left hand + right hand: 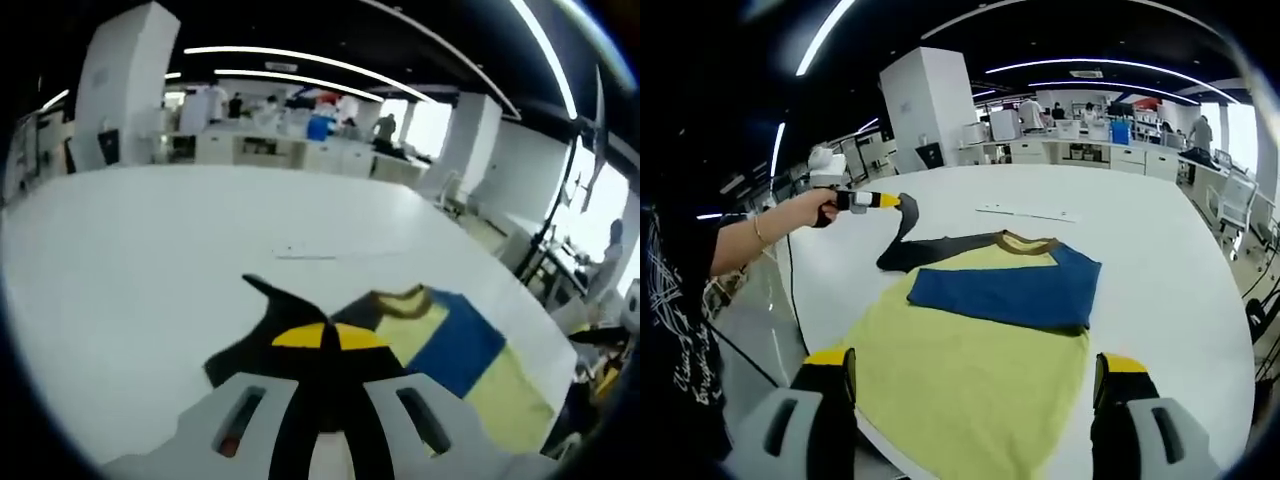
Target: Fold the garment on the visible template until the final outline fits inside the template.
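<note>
Dark sleeve [902, 235] is pinched in the left tongs [902, 202], lifted for folding across the shirt [975, 370]; right tongs [975, 378] are held open near.

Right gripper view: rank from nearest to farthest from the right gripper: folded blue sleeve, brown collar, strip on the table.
1. Blue sleeve, folded across the yellow shirt, straight ahead of the right gripper.
2. Brown collar, just beyond the sleeve.
3. Strip, on the bare table past the shirt.
</note>
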